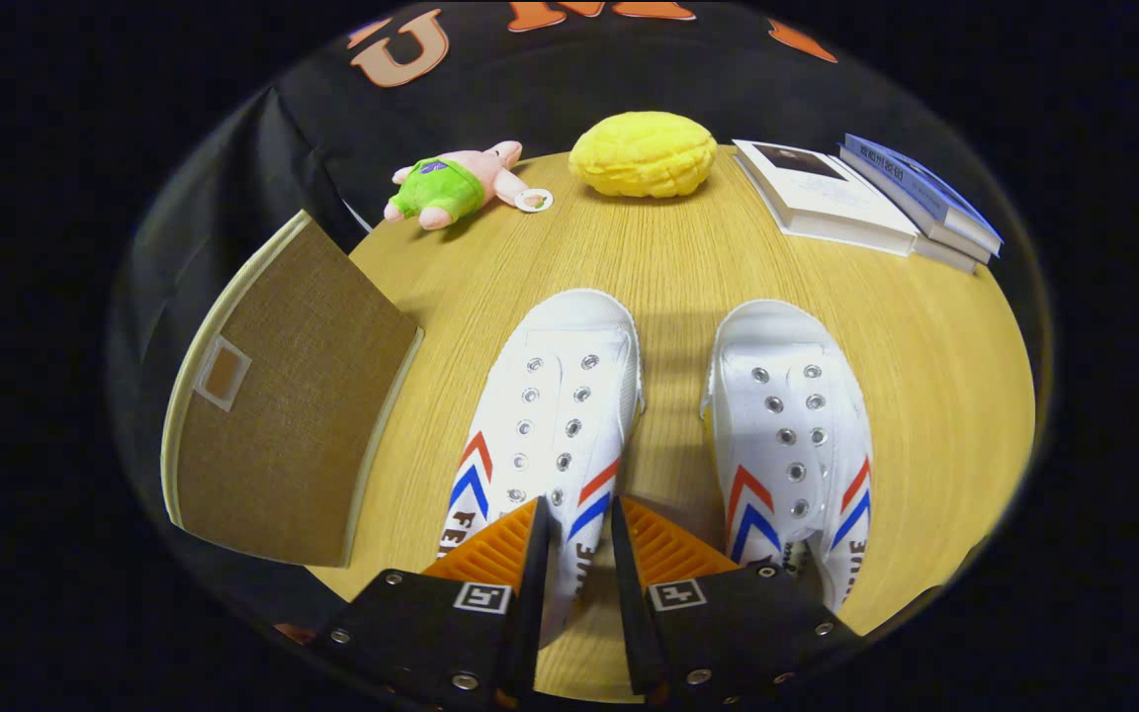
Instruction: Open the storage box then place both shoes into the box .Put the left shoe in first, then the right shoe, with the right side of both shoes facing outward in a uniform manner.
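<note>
- Storage box [283, 396], a tan woven-fabric case with pale piping and a small label window, sits at the desk's left edge, its lid shut.
- Wood-grain desk [668, 257] carries everything; a black cloth wall rises behind it.
- Near the back left, a pink plush toy [451, 186] in green lies on its side beside a small white ring.
- Left white shoe [550, 396], with red and blue chevrons, points away; its heel side lies between the gripper's fingers.
- Gripper [574, 534] has its fingers narrowly parted around that shoe's collar edge; whether both press on it I cannot tell.
- Right white shoe [797, 425] stands just beside, parallel.
- A yellow bun-shaped cushion [644, 153] rests beyond the shoes.
- Stacked books [866, 198] lie far right.
</note>
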A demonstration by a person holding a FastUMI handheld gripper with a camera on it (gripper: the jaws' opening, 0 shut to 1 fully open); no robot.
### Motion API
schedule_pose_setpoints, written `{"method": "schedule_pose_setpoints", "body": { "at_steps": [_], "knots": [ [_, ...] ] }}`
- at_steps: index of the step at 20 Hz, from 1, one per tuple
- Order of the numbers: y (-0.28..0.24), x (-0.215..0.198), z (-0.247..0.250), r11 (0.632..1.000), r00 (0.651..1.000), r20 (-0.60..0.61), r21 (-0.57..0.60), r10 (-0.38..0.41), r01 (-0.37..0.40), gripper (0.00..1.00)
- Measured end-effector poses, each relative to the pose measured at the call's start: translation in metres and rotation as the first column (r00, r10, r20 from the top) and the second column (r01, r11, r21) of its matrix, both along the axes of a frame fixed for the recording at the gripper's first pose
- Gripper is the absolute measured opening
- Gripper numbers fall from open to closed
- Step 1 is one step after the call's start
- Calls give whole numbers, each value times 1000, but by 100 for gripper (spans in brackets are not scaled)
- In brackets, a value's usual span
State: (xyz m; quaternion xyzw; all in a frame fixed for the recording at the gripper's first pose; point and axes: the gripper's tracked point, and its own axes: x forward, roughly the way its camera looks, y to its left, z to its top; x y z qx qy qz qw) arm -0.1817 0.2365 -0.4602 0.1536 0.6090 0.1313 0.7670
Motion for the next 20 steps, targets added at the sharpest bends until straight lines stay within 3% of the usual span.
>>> {"method": "schedule_pose_setpoints", "body": {
  "at_steps": [1, 5, 9, 17, 20],
  "knots": [
    [-2, 0, 0, 1000, 1000, -22, 2, -22, 22, 26],
    [-4, 1, 9, 994, 995, -78, 80, -64, 70, 5],
    [12, 5, 34, 982, 989, -107, 151, -102, 117, 5],
    [44, 53, 128, 951, 991, 35, 287, -131, 116, 5],
    [56, 78, 179, 941, 984, 128, 329, -126, 78, 5]
  ]
}}
